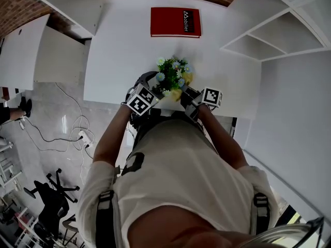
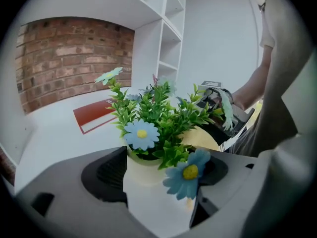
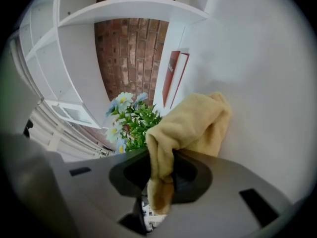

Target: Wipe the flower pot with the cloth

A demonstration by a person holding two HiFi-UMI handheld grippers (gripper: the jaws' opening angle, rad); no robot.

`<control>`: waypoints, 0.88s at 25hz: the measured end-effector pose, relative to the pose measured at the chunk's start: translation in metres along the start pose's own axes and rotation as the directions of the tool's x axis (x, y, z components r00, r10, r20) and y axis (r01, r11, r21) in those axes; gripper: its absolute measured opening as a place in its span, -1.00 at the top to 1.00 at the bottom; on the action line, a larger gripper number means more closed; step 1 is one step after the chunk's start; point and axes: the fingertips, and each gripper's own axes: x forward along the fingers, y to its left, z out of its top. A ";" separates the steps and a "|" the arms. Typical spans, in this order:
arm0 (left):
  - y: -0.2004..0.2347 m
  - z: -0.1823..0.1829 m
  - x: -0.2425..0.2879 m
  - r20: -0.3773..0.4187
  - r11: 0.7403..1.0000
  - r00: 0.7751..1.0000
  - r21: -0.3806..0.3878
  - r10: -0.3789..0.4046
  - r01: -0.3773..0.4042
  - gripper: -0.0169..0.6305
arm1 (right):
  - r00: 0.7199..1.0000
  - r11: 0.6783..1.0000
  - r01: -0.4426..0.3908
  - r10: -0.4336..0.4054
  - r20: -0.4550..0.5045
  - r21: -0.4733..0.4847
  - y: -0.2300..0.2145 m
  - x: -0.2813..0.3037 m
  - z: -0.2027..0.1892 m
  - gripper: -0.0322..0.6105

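Left gripper [image 2: 158, 197] clamps the flower pot [image 2: 143, 171]; right gripper [image 3: 161, 177] pinches the cloth [image 3: 195, 120], which should press flat against the pot's side, clear of the flowers [image 2: 141, 134].

In the left gripper view the flower pot [image 2: 143, 177] loses its base behind the left gripper [image 2: 161, 190] at lower centre, and leaves cover the right end of the red book [image 2: 94, 117]. In the right gripper view the cloth [image 3: 190, 123] and the right gripper [image 3: 161, 182] hide the pot; the cloth's lower end drops out of sight between the jaws. In the head view, flowers [image 1: 172, 74] and both grippers cover the pot at centre.
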 end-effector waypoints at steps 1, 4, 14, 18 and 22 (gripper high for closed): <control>-0.002 -0.001 -0.001 0.004 1.000 1.000 -0.011 0.005 -0.005 -0.18 | 1.000 1.000 -0.003 0.003 0.012 0.005 -0.002 0.000 -0.002 0.62; -0.008 -0.006 -0.006 0.009 0.998 1.000 -0.051 0.023 -0.023 -0.18 | 0.999 1.000 0.024 -0.024 0.037 0.012 -0.010 -0.002 -0.013 0.61; -0.020 -0.016 -0.020 -0.004 0.990 0.997 -0.121 0.076 -0.076 -0.17 | 0.998 0.999 0.047 -0.048 0.045 0.021 -0.018 -0.003 -0.026 0.61; -0.022 -0.016 -0.019 0.003 0.988 0.995 -0.125 0.095 -0.094 -0.17 | 0.996 0.996 0.088 -0.088 0.014 0.024 -0.027 -0.004 -0.036 0.63; -0.021 -0.019 -0.019 0.006 0.983 0.996 -0.157 0.093 -0.091 -0.17 | 0.995 0.994 0.104 -0.104 -0.008 0.015 -0.032 -0.001 -0.039 0.62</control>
